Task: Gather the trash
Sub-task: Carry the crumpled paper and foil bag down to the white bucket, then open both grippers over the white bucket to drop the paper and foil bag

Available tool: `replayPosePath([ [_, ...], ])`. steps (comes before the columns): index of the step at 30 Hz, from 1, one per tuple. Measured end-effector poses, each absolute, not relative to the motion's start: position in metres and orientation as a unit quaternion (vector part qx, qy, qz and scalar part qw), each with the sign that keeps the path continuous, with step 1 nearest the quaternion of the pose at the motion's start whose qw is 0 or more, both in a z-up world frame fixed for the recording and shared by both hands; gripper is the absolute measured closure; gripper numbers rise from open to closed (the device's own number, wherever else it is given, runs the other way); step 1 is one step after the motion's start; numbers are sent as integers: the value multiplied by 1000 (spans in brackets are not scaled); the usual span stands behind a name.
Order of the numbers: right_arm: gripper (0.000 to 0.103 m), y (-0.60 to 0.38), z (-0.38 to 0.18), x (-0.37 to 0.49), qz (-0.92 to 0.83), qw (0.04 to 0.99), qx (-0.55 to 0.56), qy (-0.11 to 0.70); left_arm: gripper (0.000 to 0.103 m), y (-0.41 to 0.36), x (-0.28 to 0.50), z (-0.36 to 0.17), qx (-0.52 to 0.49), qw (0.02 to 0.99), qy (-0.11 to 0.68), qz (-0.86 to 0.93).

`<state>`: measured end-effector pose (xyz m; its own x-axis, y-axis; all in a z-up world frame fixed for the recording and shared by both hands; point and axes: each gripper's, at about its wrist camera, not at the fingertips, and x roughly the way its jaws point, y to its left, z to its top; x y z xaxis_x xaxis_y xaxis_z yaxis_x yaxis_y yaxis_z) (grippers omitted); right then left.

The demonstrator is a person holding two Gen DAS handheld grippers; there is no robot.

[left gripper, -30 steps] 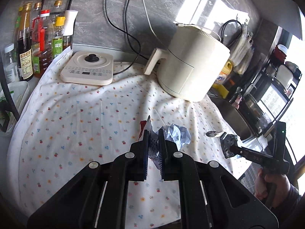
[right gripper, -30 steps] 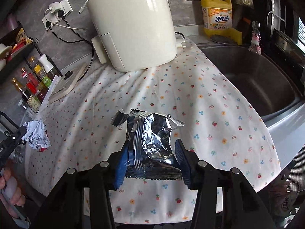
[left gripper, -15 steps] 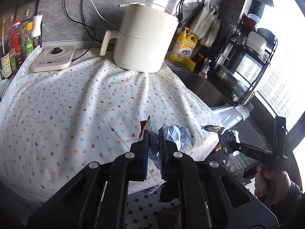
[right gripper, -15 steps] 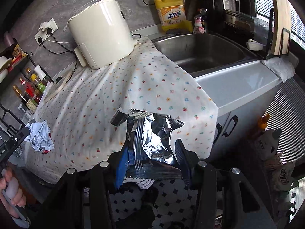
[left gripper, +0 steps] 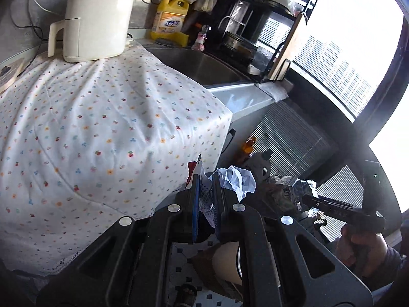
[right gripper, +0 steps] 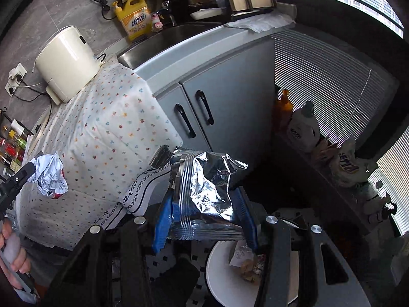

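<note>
My left gripper (left gripper: 206,179) is shut on a crumpled white and red paper wrapper (left gripper: 236,180), held in the air beyond the counter's front edge. The wrapper also shows in the right wrist view (right gripper: 49,175). My right gripper (right gripper: 204,199) is shut on a crinkled silver foil snack bag (right gripper: 204,192), held above a round white trash bin (right gripper: 222,278) on the floor that holds some scraps. The foil bag also shows in the left wrist view (left gripper: 294,192). A bin rim (left gripper: 227,261) sits below my left gripper.
The counter with a flowered cloth (left gripper: 89,128) lies to the left, with a cream appliance (left gripper: 94,18), yellow detergent bottle (right gripper: 134,18) and sink (left gripper: 204,66). Grey cabinet doors (right gripper: 217,97) face the bin. Bottles and bags (right gripper: 304,128) stand on a low ledge by the blinds.
Both grippers have swung right and off the counter with their trash, now hanging over the tiled floor. The white bin has come into view below the right gripper.
</note>
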<state>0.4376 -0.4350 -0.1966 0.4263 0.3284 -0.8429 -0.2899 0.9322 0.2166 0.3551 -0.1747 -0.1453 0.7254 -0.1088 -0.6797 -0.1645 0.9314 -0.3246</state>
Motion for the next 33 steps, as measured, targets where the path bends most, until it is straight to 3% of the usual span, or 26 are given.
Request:
replayPosePath([
  [9,52,-508,-240,393,124,829,64,542,93,-249,370,-171,-144,891,425,-66],
  [10,49,-515,-244,389,120,826,68,546,93,-256,371,-174,-138,889,431,-75],
  [12,31,-528,-244,380,112,827,81,545,93,-271,373,-180,-124,883,443,-90],
  [14,26,-543,-242,372,97,834,85,536,93,-286,376,-186,-117,877,454,-107],
  [28,25,-627,-237,336,4,844,143,517,93,-382,391,-208,-77,837,498,-214],
  [29,25,-631,-237,332,-2,844,146,516,87,-387,392,-210,-78,832,502,-220],
  [31,26,-640,-237,327,-13,844,153,513,64,-395,393,-211,-88,824,507,-236],
  [32,25,-643,-236,324,-17,845,156,512,43,-397,393,-211,-90,824,506,-240],
  [33,25,-647,-236,322,-20,845,159,511,37,-399,392,-209,-91,826,500,-242],
])
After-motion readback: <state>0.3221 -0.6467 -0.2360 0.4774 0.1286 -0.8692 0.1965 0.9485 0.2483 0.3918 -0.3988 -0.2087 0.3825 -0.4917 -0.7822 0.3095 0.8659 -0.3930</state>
